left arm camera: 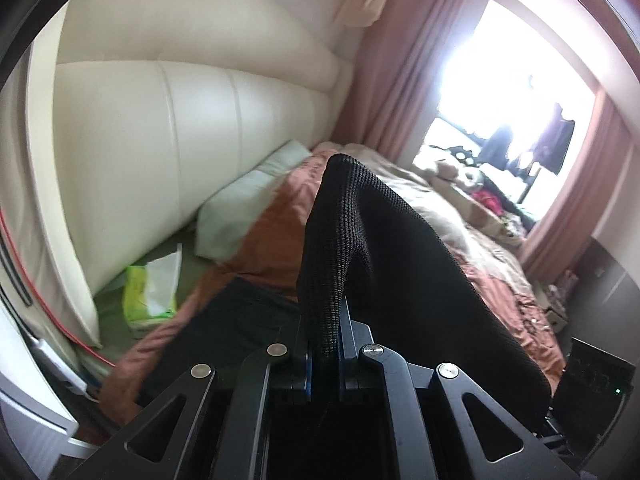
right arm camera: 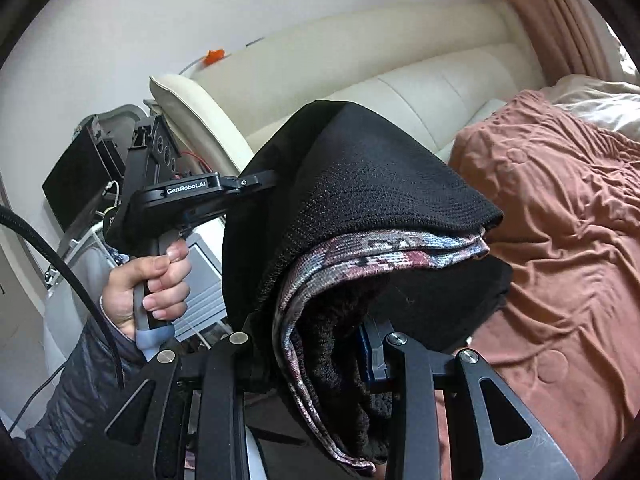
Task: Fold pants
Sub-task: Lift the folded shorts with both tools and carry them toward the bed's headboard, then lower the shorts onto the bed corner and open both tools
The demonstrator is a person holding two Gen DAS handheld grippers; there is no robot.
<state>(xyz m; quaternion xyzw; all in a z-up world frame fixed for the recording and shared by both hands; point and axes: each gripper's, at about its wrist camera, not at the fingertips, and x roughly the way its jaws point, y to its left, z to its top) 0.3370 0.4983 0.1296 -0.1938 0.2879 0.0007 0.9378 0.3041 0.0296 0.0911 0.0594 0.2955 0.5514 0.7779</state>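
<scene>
The black knit pants (left arm camera: pixel 360 232) rise as a fold straight in front of my left gripper (left arm camera: pixel 324 320), which is shut on a thin edge of the fabric. In the right wrist view the pants (right arm camera: pixel 360 184) form a thick folded bundle, black outside with a patterned pink-grey lining (right arm camera: pixel 360 252). My right gripper (right arm camera: pixel 320 360) is shut on that bundle, and the cloth hides most of its fingers. The left gripper (right arm camera: pixel 256 180) reaches into the bundle's far left side, carried by a person's hand (right arm camera: pixel 156 280). Both grippers hold the pants above the bed.
A rust-brown quilt (right arm camera: pixel 560 220) covers the bed below. More black cloth (left arm camera: pixel 224 320) lies flat on it. A cream padded headboard (left arm camera: pixel 160 140), a pale pillow (left arm camera: pixel 248 208) and a green tissue pack (left arm camera: pixel 150 292) sit at the bed's head. Pink curtains (left arm camera: pixel 400 60) frame a bright window.
</scene>
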